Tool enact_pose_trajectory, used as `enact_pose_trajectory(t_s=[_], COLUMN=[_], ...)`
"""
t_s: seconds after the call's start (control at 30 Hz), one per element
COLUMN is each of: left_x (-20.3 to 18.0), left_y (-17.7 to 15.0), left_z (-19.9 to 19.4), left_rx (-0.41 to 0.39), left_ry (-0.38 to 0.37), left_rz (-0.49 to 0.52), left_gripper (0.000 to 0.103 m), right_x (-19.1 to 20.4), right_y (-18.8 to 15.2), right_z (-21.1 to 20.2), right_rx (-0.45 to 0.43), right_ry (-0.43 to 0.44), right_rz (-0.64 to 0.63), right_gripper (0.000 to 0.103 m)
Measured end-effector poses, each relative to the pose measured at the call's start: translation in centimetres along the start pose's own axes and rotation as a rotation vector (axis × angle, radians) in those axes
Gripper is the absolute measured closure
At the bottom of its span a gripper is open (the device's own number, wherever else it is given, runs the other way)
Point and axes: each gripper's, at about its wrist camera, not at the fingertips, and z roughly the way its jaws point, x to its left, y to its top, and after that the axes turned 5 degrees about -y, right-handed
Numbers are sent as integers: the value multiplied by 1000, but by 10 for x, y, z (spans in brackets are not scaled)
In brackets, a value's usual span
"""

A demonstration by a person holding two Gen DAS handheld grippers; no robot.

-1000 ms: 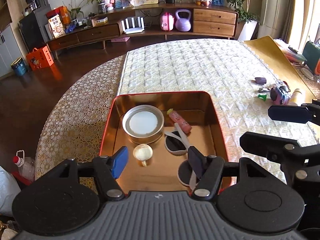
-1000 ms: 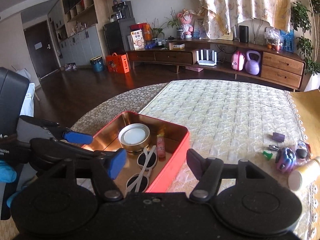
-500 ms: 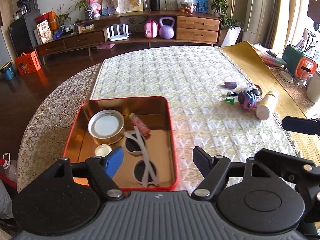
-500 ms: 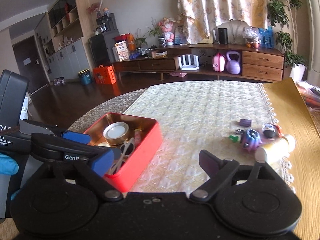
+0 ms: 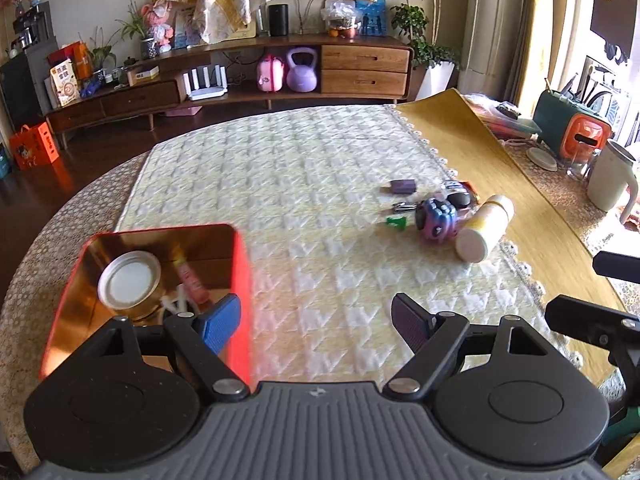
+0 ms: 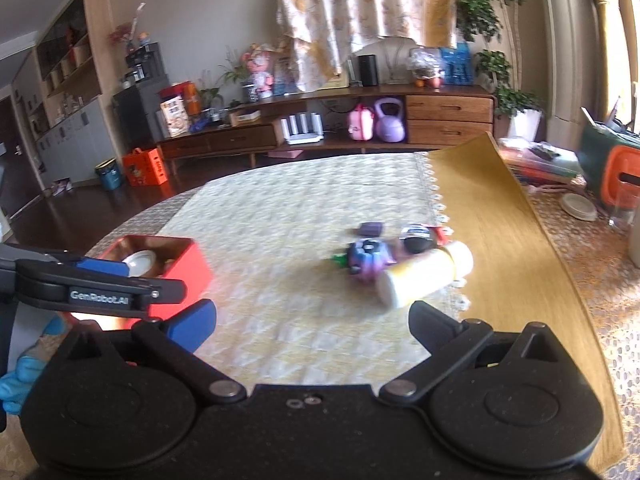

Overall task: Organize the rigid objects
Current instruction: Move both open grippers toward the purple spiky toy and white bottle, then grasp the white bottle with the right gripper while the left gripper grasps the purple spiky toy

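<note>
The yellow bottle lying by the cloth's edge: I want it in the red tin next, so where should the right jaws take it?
Grip the yellow bottle across the middle of its round body, coming down from above with the right gripper, jaws set across its length. It lies on its side, and the purple toy crowds its far side, so a low side approach looks blocked.

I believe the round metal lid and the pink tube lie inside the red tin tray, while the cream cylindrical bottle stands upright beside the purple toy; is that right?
Not quite: the cream cylindrical bottle lies on its side beside the purple toy, as the left wrist view shows. The round metal lid and pink tube are indeed inside the red tin tray.
</note>
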Motion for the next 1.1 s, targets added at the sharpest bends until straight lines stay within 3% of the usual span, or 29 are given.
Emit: enact_pose_trajectory(t_s=[0.43,0.7,1.1], left_x=[-62,-81,-91], left_y=[33,52,61], left_z=[61,109,160], left_rx=[-10,8,38], left_ry=[-45,-44,-72], left_rz=[67,86,67], left_gripper=[21,21,21], right_x=[-91,-121,-129], right_y=[21,34,42], right_z=[38,81,140], right_rx=[47,106,188], right_ry=[-167,-163,-168], right_rz=[162,290,373], right_gripper=[0,1,5])
